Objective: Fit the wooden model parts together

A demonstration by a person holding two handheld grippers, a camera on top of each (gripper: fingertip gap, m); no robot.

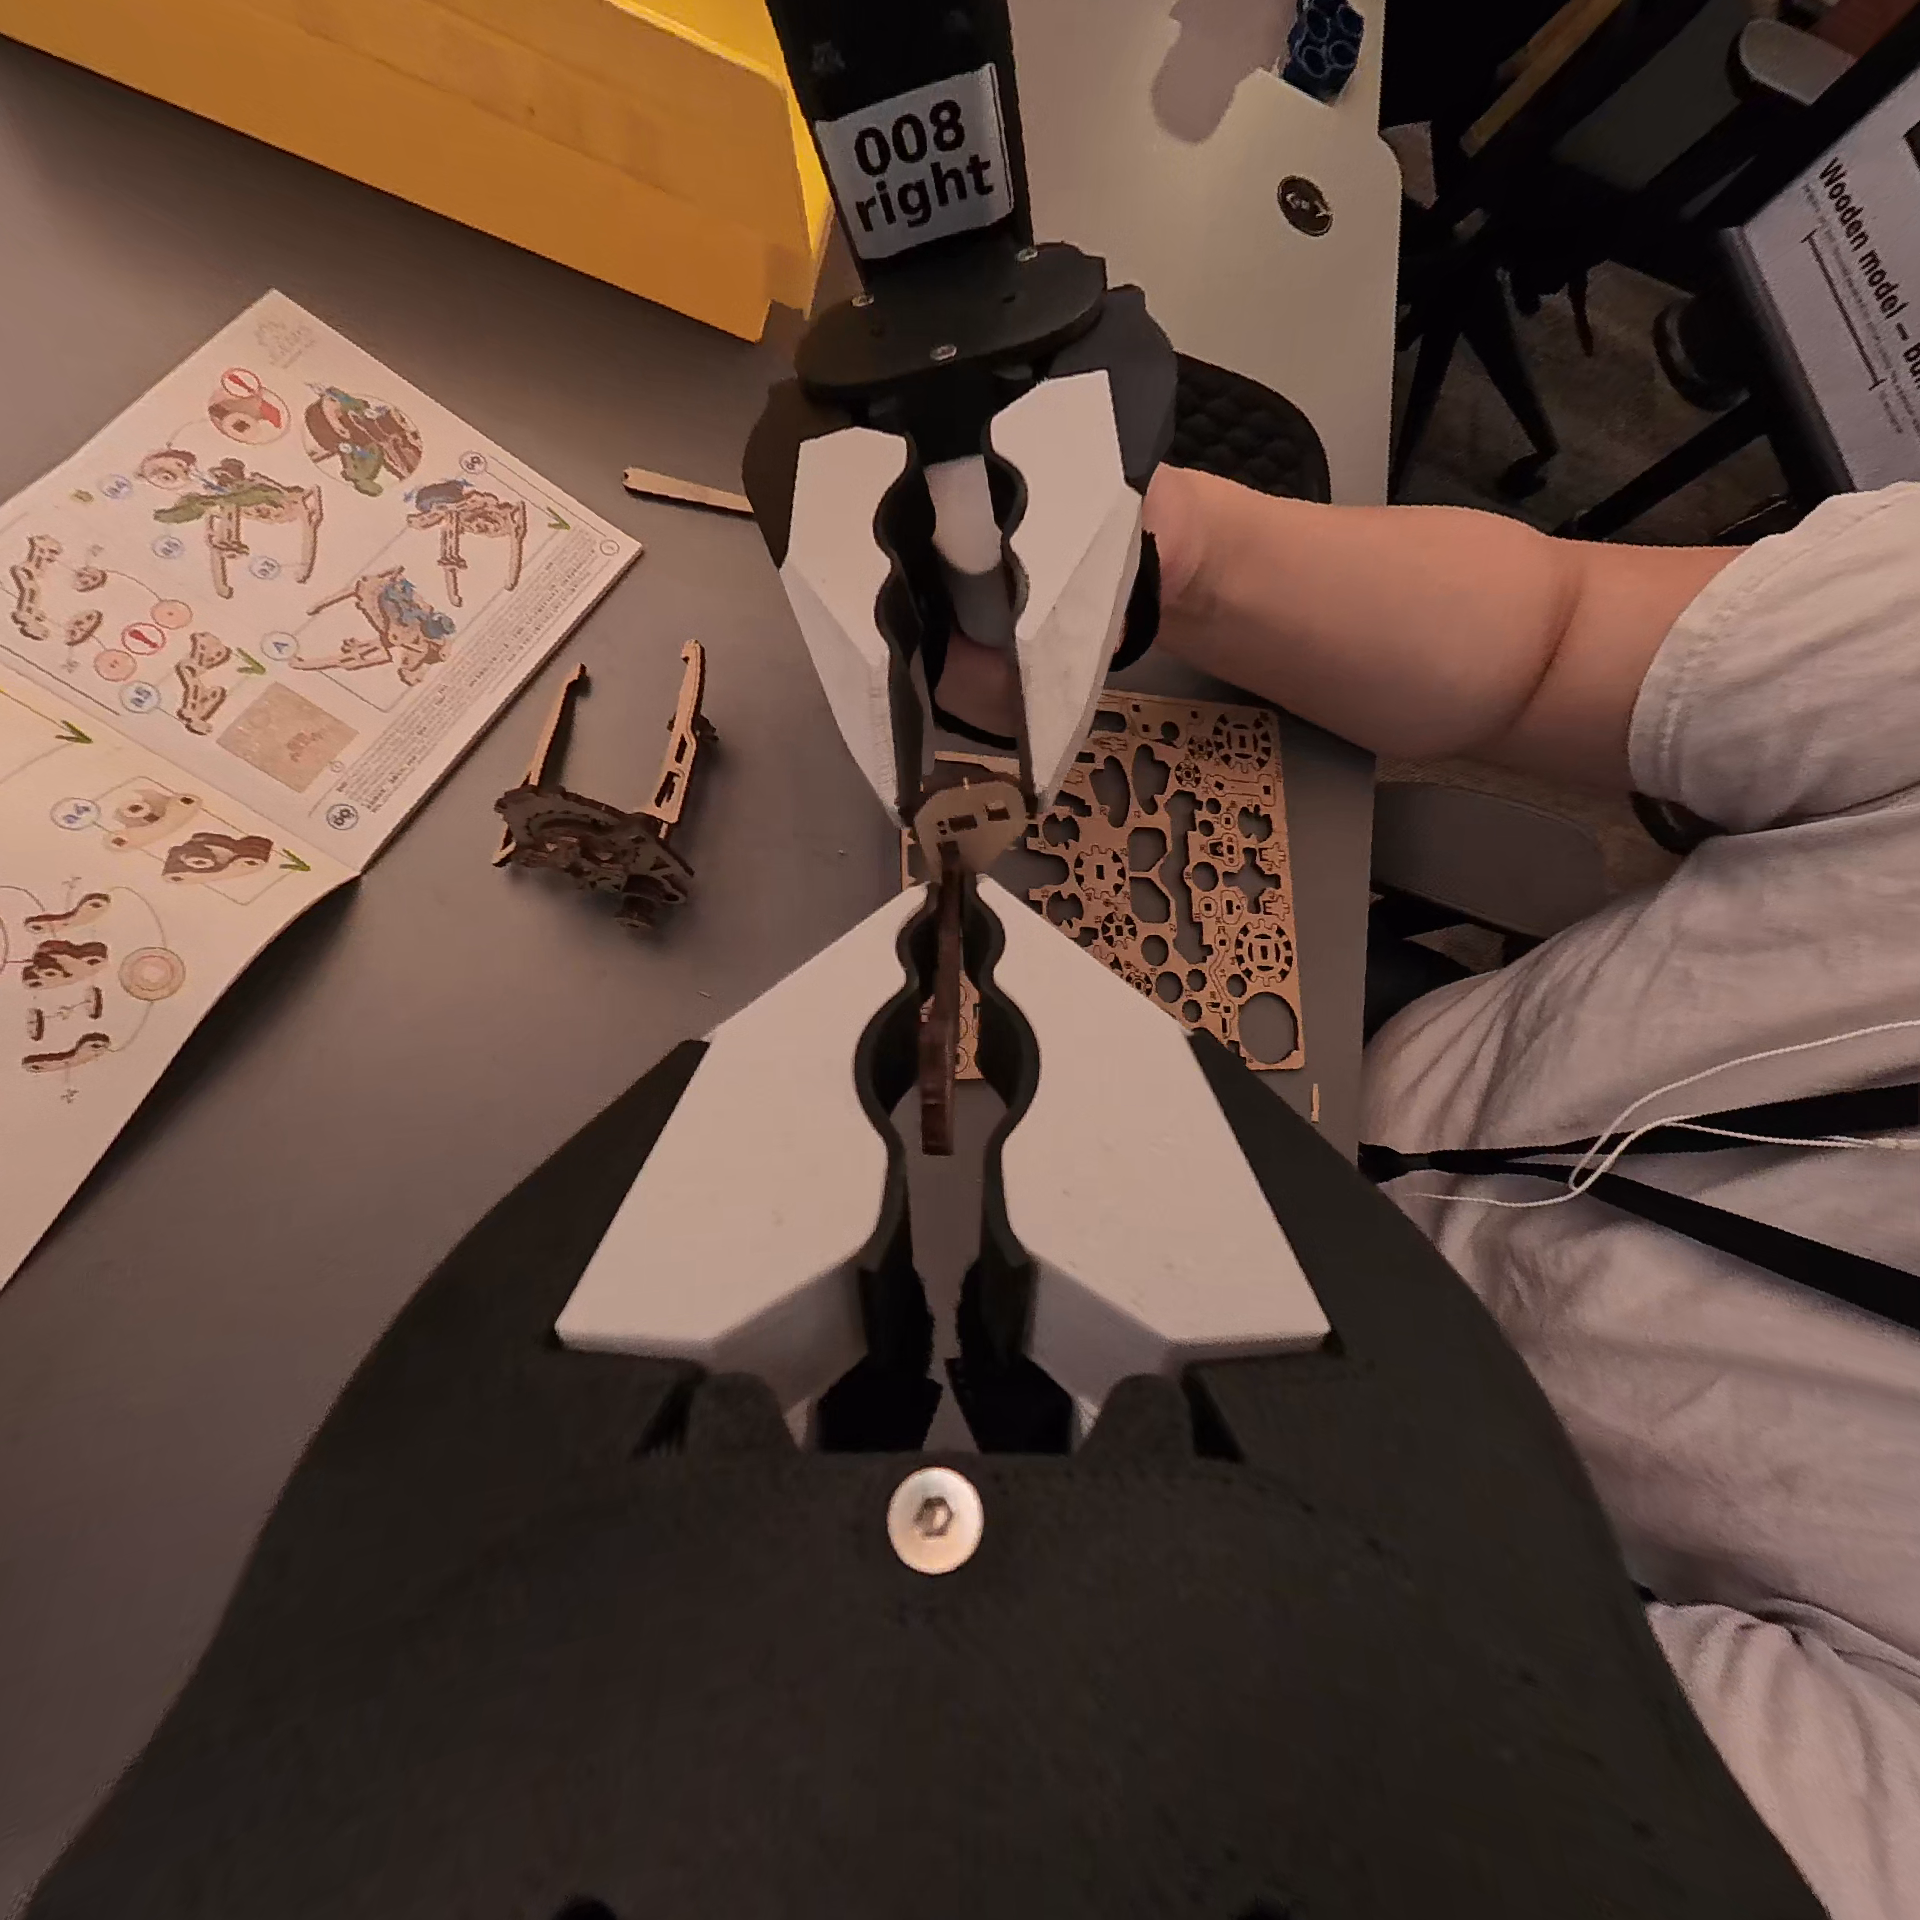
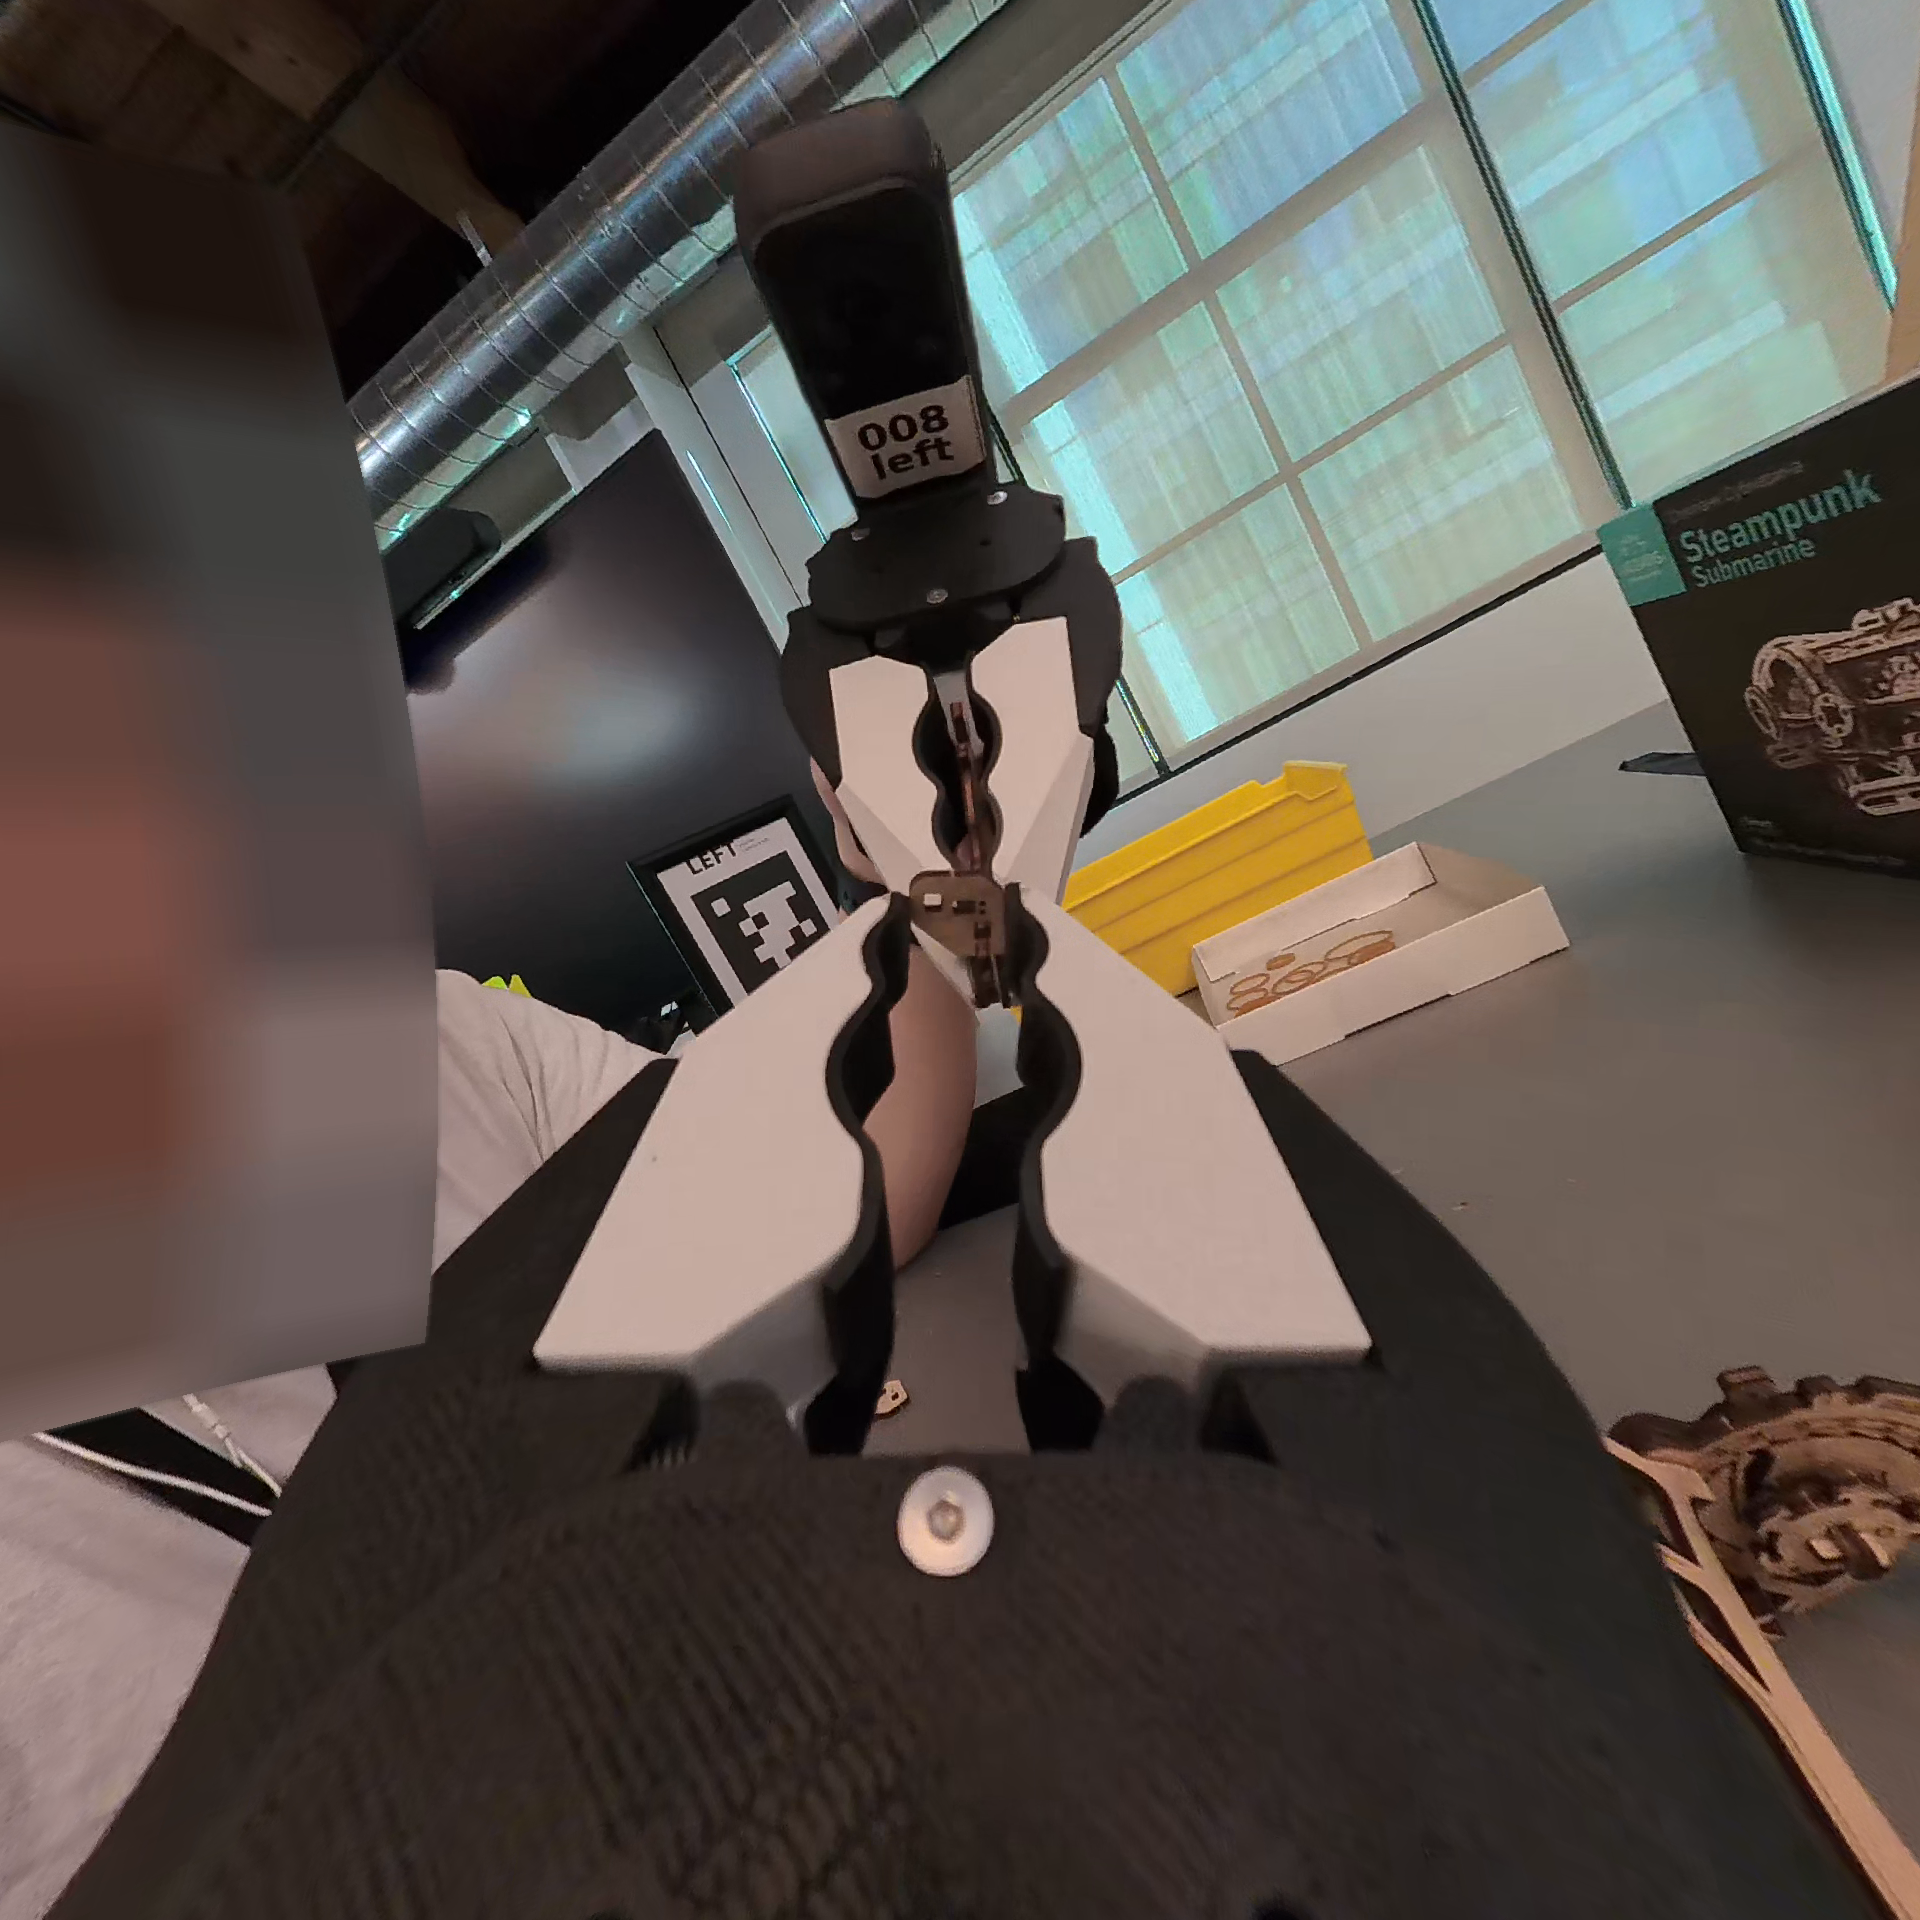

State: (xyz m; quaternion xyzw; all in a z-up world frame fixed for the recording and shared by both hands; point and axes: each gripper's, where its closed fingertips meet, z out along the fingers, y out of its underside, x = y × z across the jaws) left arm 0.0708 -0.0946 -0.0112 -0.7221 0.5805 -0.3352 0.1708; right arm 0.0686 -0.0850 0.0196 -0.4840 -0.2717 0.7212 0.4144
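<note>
1. Left gripper [image 1: 940,883] has its jaws clamped edge-on around a thin dark wooden strip [image 1: 940,1029], held up over the desk [image 1: 436,1091].
2. Right gripper [image 1: 966,805] pinches a small pale slotted plate [image 1: 964,823] at its tips, touching the strip's end.
3. Both parts look like light, stiff laser-cut ply (probably snaps if twisted), so grip near the joint and push straight.
4. The half-built model [image 1: 608,810] and the cut-out sheet [image 1: 1164,883] lie on the desk nearby.

The left gripper [image 1: 948,883] rises from the frame's bottom, its jaws pinched nearly together. The right gripper [image 1: 966,805] descends from top centre, tip to tip, likewise pinched; a bare forearm [image 1: 1455,665] enters from the right.
</note>
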